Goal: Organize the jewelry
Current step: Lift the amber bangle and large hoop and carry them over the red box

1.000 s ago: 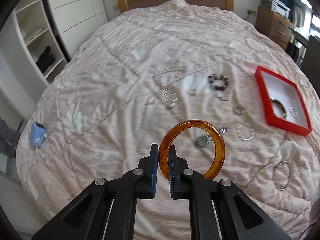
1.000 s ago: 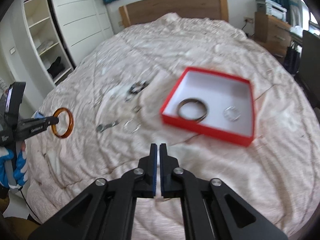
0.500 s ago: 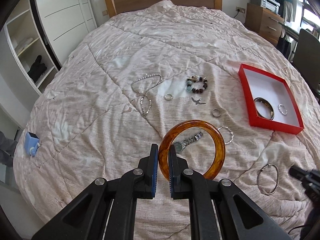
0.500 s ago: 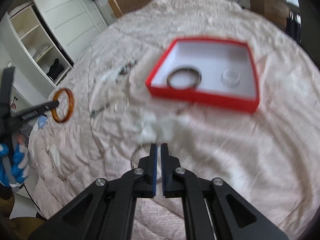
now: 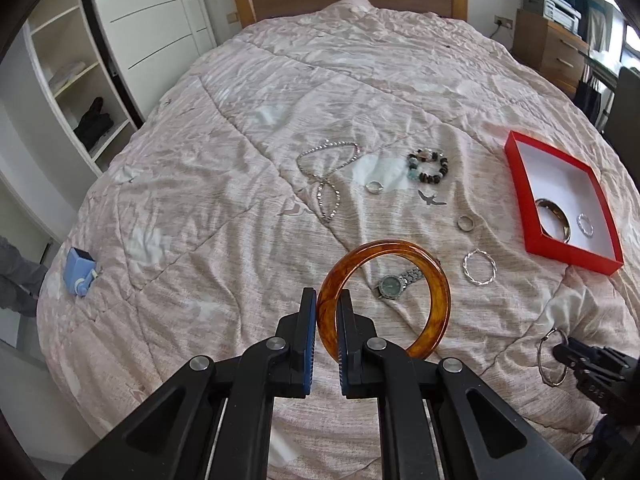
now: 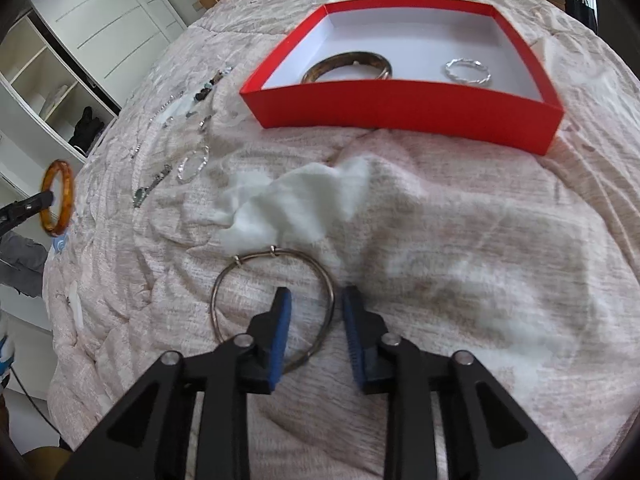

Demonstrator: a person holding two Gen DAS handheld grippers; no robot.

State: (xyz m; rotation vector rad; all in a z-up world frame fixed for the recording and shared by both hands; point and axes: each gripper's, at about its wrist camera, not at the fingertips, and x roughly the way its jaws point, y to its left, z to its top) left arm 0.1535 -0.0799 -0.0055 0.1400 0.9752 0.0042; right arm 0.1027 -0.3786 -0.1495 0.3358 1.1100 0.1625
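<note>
My left gripper [image 5: 327, 308] is shut on the rim of an amber bangle [image 5: 436, 280], held upright above the pink bedspread; the same amber bangle [image 6: 60, 196] shows at the far left of the right wrist view. My right gripper [image 6: 314, 308] hovers low over a thin metal bangle [image 6: 228, 276] lying flat on the bed. Its jaws are opening and straddle the bangle's right edge without pressing on it. A red box [image 6: 400, 108] beyond it holds a brown bangle [image 6: 348, 65] and a twisted silver bangle [image 6: 468, 71].
Loose on the bedspread lie a watch [image 5: 394, 283], a twisted silver bangle [image 5: 479, 267], two rings [image 5: 466, 223], a bead bracelet [image 5: 427, 166] and a chain necklace [image 5: 328, 176]. A blue object [image 5: 80, 272] sits near the bed's left edge. Shelves stand left, a dresser right.
My right gripper has dropped toward the bed onto the thin metal bangle and its jaws have parted. The left gripper keeps the amber bangle in the same place.
</note>
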